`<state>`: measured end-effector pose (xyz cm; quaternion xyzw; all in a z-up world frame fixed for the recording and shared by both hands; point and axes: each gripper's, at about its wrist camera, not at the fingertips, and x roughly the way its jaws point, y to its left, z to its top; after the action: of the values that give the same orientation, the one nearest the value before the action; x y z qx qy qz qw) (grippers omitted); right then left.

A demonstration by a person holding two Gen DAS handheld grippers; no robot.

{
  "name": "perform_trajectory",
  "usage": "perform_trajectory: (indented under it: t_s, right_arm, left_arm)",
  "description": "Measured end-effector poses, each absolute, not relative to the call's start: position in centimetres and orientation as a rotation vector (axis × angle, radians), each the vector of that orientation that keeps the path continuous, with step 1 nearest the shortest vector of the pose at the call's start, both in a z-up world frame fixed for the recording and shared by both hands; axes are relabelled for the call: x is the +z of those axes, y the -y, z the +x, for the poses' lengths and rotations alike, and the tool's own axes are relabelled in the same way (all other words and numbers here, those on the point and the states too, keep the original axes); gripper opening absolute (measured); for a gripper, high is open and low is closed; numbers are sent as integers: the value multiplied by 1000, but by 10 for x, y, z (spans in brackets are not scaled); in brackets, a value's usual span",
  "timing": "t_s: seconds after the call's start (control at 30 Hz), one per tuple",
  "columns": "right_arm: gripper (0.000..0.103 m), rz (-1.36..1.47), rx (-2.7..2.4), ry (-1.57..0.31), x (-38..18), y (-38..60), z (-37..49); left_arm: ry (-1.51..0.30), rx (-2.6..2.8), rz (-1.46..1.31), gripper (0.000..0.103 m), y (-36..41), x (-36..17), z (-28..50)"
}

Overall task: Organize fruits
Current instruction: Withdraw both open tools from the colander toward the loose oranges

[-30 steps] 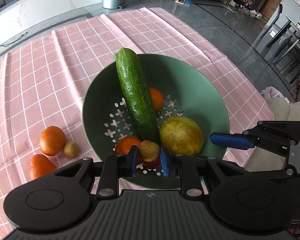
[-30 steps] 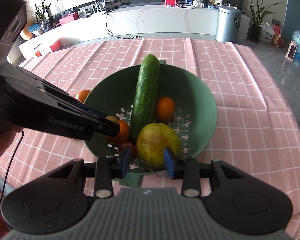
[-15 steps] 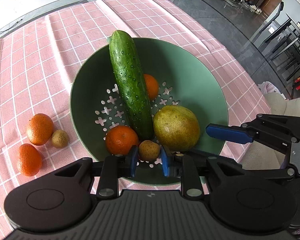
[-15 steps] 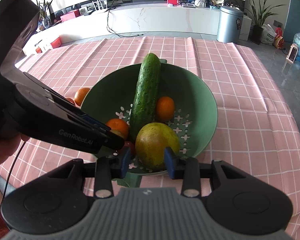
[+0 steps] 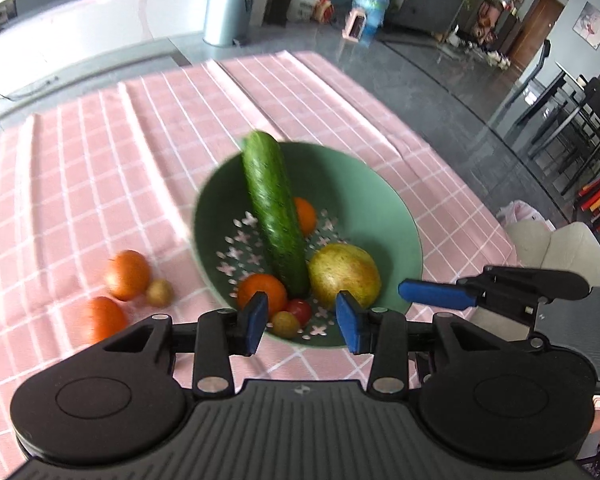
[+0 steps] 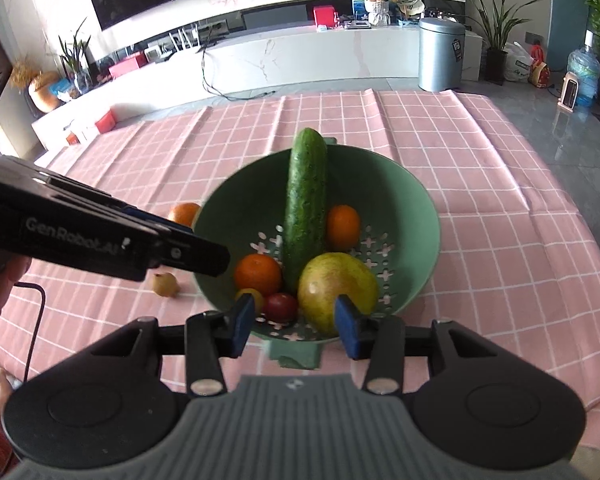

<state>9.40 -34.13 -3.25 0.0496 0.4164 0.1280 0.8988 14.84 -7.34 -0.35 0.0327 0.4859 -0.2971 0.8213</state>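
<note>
A green colander bowl (image 5: 364, 184) (image 6: 416, 216) on the pink checked cloth holds a cucumber (image 5: 274, 216) (image 6: 305, 200), a yellow-green pear (image 5: 344, 276) (image 6: 338, 286), two oranges (image 5: 262, 290) (image 6: 258, 274), a small red fruit (image 5: 299, 310) (image 6: 281, 306) and a small yellowish fruit (image 5: 286, 324) (image 6: 252, 295). Two more oranges (image 5: 126, 274) and a small brown fruit (image 5: 159, 292) (image 6: 165, 283) lie on the cloth left of the bowl. My left gripper (image 5: 302, 322) is open and empty above the bowl's near rim. My right gripper (image 6: 294, 322) is open and empty at the near rim.
The right gripper's blue finger (image 5: 436, 294) shows at the right of the left wrist view; the left gripper's black arm (image 6: 100, 236) crosses the right wrist view. The table edge (image 5: 480, 200) drops to a grey floor on the right.
My left gripper has opened and let go of the small yellowish fruit, which now lies in the bowl. The left gripper has pulled back and up. The right gripper stays open.
</note>
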Motion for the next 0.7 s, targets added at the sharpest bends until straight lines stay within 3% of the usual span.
perform_trajectory:
  t_s: [0.53, 0.7]
  right_arm:
    - [43, 35, 457, -757, -23, 257, 78]
    - [35, -82, 518, -734, -29, 240, 84]
  left_arm:
    - [-953, -512, 90, 49, -18, -1, 131]
    - [-953, -506, 93, 49, -37, -16, 132]
